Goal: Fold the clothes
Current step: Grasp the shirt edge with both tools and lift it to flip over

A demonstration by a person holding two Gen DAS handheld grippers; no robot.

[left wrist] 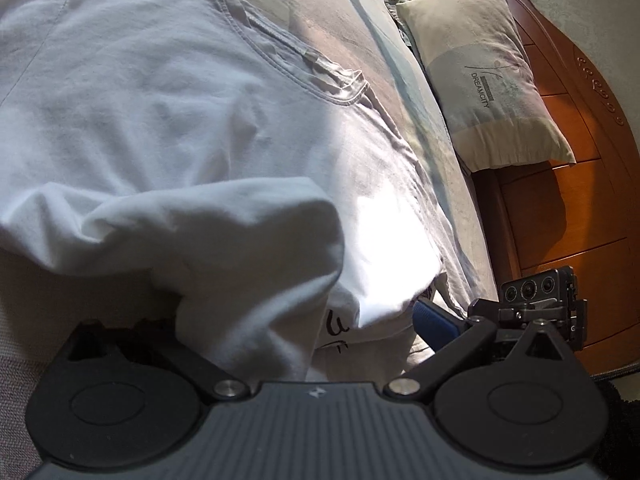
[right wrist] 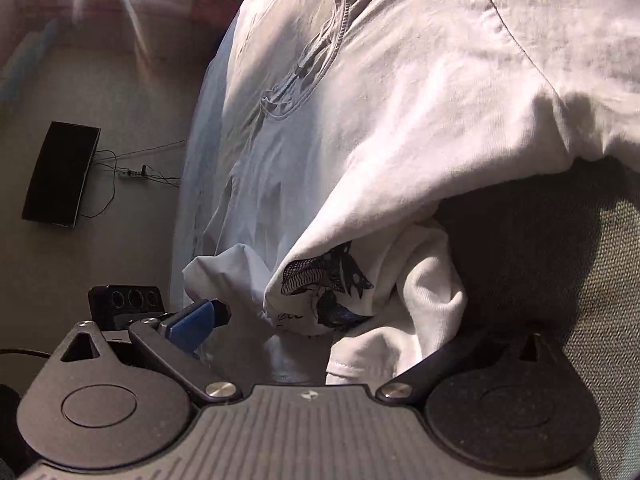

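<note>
A white T-shirt lies on the bed, collar toward the pillow. Its lower part is lifted and draped over my left gripper, which hides both fingers. A blue finger pad of the right gripper shows beside the cloth at the right. In the right wrist view the same shirt hangs in folds over my right gripper, with a black print showing on the underside. One blue finger pad shows at the left; the other finger is under the cloth.
A cream pillow printed DREAMCITY leans on the wooden headboard at the right. Beige bedsheet lies beyond the shirt. Beside the bed there is a floor with a black box and a power strip.
</note>
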